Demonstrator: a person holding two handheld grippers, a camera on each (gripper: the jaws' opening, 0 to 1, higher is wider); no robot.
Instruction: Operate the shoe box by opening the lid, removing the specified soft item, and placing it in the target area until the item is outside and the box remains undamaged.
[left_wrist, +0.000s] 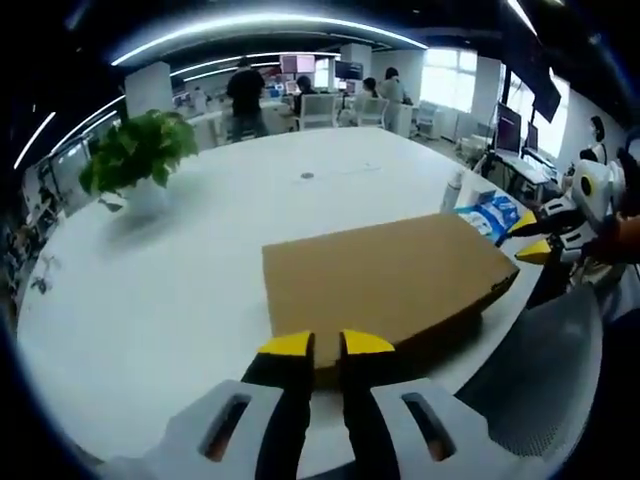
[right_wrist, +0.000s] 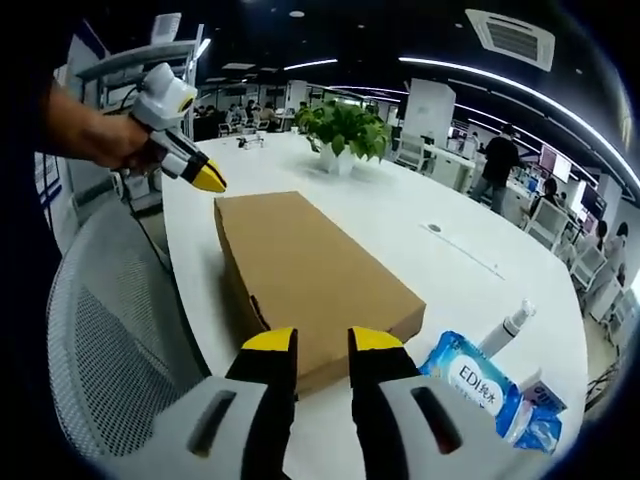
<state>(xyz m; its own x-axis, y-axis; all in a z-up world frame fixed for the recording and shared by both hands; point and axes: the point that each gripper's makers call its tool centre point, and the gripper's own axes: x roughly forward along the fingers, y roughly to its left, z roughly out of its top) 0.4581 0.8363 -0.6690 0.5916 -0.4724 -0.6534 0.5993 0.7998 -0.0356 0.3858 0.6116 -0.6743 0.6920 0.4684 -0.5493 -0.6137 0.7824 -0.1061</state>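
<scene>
on white table, closed shoe box

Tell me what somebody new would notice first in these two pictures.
The closed brown box lying flat near the white table's edge stands out first, with a hand-held gripper at each end: the left gripper and right gripper, both with jaws apart and touching nothing. Next comes the blue wipes pack beside the box, a small bottle next to it, and the leafy plant farther back on the table.

Two white-bodied grippers, left gripper and right gripper, with black, yellow-tipped jaws.
</scene>
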